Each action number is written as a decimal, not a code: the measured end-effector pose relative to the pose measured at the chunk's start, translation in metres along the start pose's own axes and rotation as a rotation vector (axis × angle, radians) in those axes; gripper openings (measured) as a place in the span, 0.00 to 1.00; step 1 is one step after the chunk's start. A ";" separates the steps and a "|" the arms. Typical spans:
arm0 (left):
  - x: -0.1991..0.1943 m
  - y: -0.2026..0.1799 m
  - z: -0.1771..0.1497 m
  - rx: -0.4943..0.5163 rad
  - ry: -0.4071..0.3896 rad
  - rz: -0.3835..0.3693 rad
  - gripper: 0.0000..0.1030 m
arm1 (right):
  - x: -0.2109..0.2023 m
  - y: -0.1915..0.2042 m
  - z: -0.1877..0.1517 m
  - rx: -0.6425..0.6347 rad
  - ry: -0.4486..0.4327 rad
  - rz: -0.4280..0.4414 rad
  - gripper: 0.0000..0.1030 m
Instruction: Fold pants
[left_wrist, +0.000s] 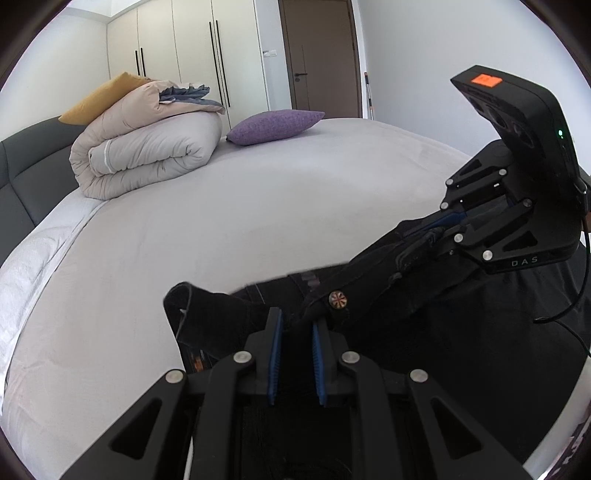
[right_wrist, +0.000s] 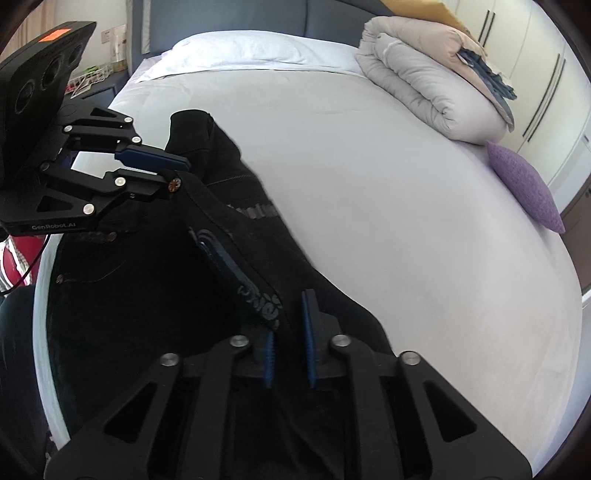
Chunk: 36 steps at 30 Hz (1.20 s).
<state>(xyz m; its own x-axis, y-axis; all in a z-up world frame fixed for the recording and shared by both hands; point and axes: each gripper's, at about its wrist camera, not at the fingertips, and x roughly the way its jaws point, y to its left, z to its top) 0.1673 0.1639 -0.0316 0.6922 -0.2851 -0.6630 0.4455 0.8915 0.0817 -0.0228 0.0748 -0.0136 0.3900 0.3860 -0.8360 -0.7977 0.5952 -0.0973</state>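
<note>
Left wrist: both tongs clamped on pants; duvet, purple pillow well apart.

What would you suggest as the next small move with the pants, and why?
Probably lift both grippers together and carry the waistband over the bed. The left gripper and right gripper each pinch the black pants, which lie bunched near the edge.
</note>
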 end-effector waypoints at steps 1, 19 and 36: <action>-0.004 -0.002 -0.007 -0.007 0.004 -0.003 0.15 | 0.000 0.008 0.001 -0.009 0.000 0.001 0.05; -0.057 -0.011 -0.122 -0.226 0.049 -0.050 0.15 | 0.035 0.211 -0.027 -0.336 0.132 -0.101 0.03; -0.072 0.015 -0.152 -0.347 0.047 0.000 0.30 | 0.082 0.257 0.008 -0.286 0.168 -0.092 0.03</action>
<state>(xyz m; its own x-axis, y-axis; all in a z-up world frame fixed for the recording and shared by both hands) 0.0379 0.2512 -0.0958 0.6617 -0.2753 -0.6974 0.2203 0.9605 -0.1701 -0.1922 0.2648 -0.1031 0.4038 0.2041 -0.8918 -0.8687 0.3914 -0.3037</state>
